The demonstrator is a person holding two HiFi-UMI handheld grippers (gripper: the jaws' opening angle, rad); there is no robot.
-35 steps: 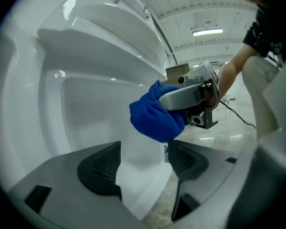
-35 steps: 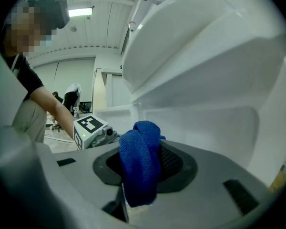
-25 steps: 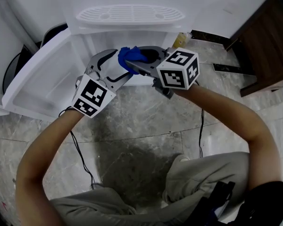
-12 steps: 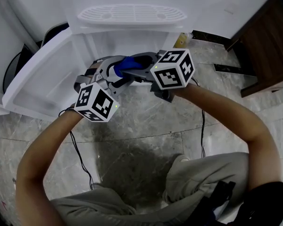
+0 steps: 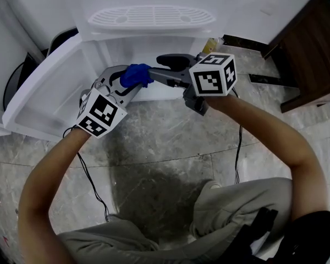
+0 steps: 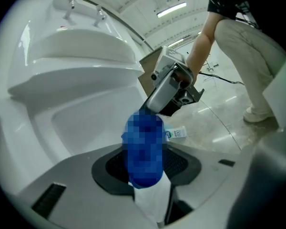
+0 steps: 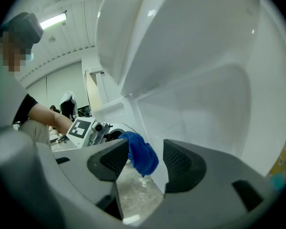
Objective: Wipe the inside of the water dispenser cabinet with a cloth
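Observation:
A crumpled blue cloth is pinched in my left gripper, whose jaws have just been closing; the left gripper view shows the cloth filling the gap between its pads. My right gripper has just been opening and stands open a little to the cloth's right, not touching it. From the right gripper view the cloth hangs just beyond the spread jaws. Both grippers are in front of the open white water dispenser cabinet, whose door swings out to the left.
The dispenser's drip grille lies above the cabinet opening. A yellowish bottle stands on the floor right of the dispenser, and a dark wooden cabinet is at far right. A black cable trails over the marble floor by the person's knees.
The blue cloth went from the right gripper's jaws to the left gripper's. The right jaws opened and drew back to the right; the left gripper closed on the cloth and shifted left.

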